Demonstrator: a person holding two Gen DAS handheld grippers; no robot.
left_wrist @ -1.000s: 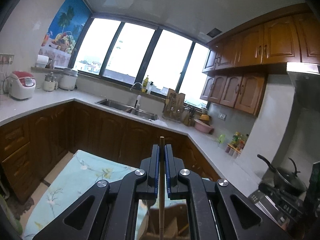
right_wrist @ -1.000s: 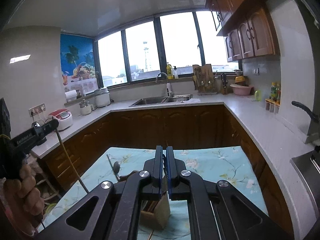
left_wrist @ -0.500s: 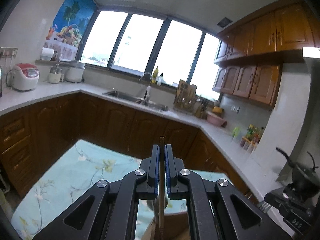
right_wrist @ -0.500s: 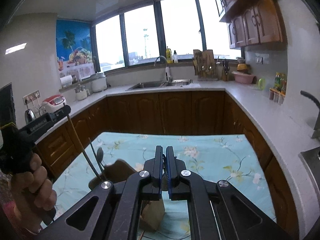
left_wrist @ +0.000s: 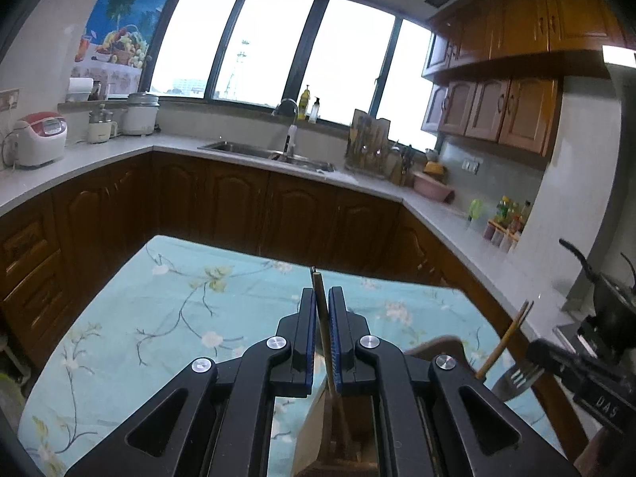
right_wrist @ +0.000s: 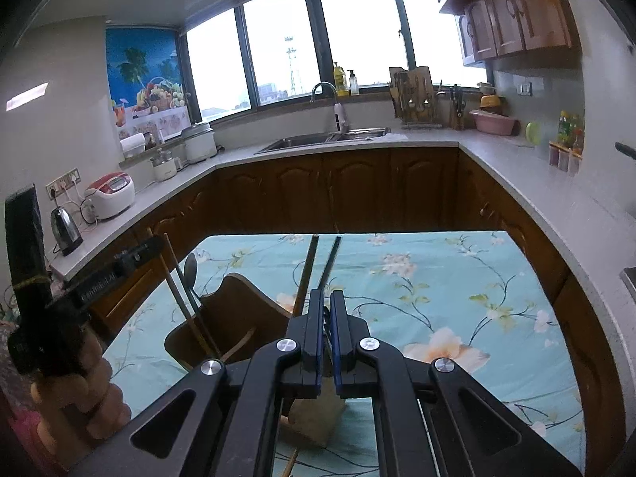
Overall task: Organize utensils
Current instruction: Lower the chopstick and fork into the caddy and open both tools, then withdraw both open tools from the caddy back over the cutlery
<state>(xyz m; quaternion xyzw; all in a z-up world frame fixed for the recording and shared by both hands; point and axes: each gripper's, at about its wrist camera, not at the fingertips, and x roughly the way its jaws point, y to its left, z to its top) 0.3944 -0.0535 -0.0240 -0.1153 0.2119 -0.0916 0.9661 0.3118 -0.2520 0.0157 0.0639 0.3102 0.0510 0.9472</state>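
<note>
My left gripper (left_wrist: 321,290) is shut on a thin wooden chopstick (left_wrist: 317,278) that runs down between the pads toward a wooden utensil holder (right_wrist: 238,318). The right wrist view shows that gripper (right_wrist: 139,250) in a hand (right_wrist: 79,381), its chopstick (right_wrist: 176,266) reaching into the holder beside a spoon (right_wrist: 190,266). My right gripper (right_wrist: 326,292) is shut. In the left wrist view a fork (left_wrist: 516,377) sits at its tip (left_wrist: 552,353). A pair of dark chopsticks (right_wrist: 310,262) stands just beyond it. The holder rests on a floral tablecloth (right_wrist: 457,298).
Dark wood cabinets and a grey counter wrap around the table. On the counter are a sink (right_wrist: 326,139), a rice cooker (right_wrist: 111,194), a kettle (right_wrist: 65,230) and a knife rack (right_wrist: 413,95). A black pan (left_wrist: 612,302) sits on the stove at the right.
Both grippers have sunk toward the table. The holder has come into fuller view on the right camera, and the left chopstick's lower end now reaches into it.
</note>
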